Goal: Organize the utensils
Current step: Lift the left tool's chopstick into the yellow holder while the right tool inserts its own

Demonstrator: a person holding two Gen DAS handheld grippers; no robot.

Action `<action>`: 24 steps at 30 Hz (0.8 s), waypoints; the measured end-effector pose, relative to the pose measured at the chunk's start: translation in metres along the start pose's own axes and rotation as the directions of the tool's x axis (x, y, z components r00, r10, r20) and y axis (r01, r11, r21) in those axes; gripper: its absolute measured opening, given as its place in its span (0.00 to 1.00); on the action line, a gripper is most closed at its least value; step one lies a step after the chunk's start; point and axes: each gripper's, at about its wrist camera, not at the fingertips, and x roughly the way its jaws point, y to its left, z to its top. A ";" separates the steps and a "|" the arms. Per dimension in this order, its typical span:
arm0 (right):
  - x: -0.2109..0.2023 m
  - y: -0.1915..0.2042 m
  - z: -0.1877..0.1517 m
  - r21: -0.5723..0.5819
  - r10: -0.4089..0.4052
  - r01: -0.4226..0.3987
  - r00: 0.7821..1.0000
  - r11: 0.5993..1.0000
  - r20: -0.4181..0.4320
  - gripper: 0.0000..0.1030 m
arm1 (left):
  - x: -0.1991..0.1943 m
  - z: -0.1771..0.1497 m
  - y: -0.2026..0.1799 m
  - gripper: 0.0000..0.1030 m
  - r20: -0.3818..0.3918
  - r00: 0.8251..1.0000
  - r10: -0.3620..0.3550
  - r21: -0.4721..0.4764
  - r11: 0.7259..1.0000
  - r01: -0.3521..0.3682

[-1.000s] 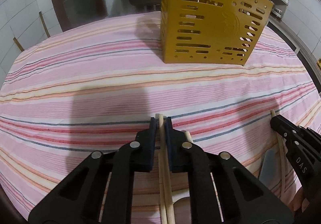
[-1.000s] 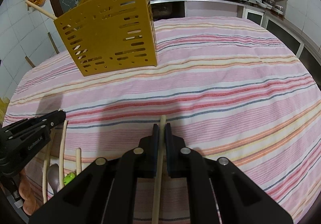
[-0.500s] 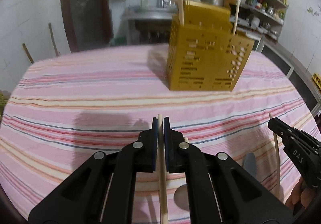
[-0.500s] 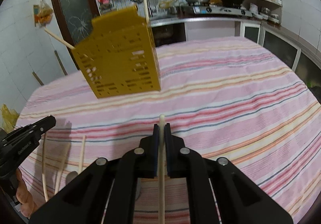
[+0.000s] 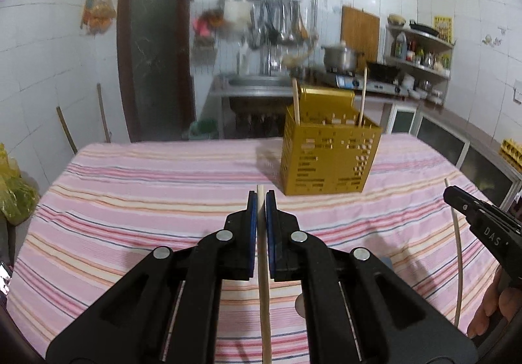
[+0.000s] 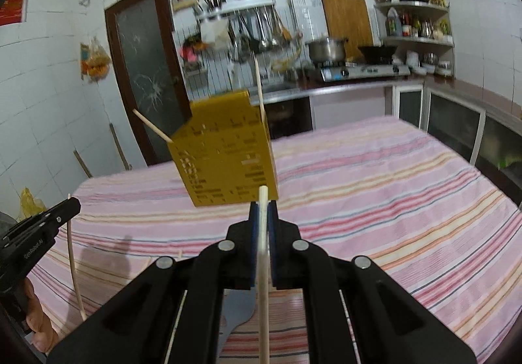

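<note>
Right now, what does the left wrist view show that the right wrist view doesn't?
Only the left wrist view shows both sticks in the holder standing upright. Only the right wrist view shows one stick jutting sideways from the holder, and a grey spatula on the cloth. Both show the yellow utensil holder on the striped tablecloth and each tool shut on a chopstick.

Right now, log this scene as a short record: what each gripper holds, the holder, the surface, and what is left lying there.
left gripper: shut on a chopstick
right gripper: shut on another chopstick
holder: yellow slotted box, upright on the cloth, two sticks already in it
surface: table with striped cloth
left lying: grey spatula near the right gripper
</note>
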 end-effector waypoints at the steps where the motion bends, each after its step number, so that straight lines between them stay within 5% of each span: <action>1: -0.005 0.002 0.001 -0.008 0.000 0.001 1.000 1.000 0.018 0.06 | -0.007 0.000 0.001 0.04 0.018 1.000 0.002 -0.003 1.000 -0.002; 12: -0.052 0.011 0.001 -0.032 0.015 -0.009 0.984 0.999 0.177 0.06 | -0.058 -0.001 0.000 0.04 0.143 0.990 0.019 0.023 1.000 -0.022; 24: -0.061 0.006 0.016 -0.008 0.025 -0.024 0.961 1.000 0.274 0.06 | -0.069 0.013 -0.003 0.04 0.200 0.980 0.004 0.023 1.000 -0.009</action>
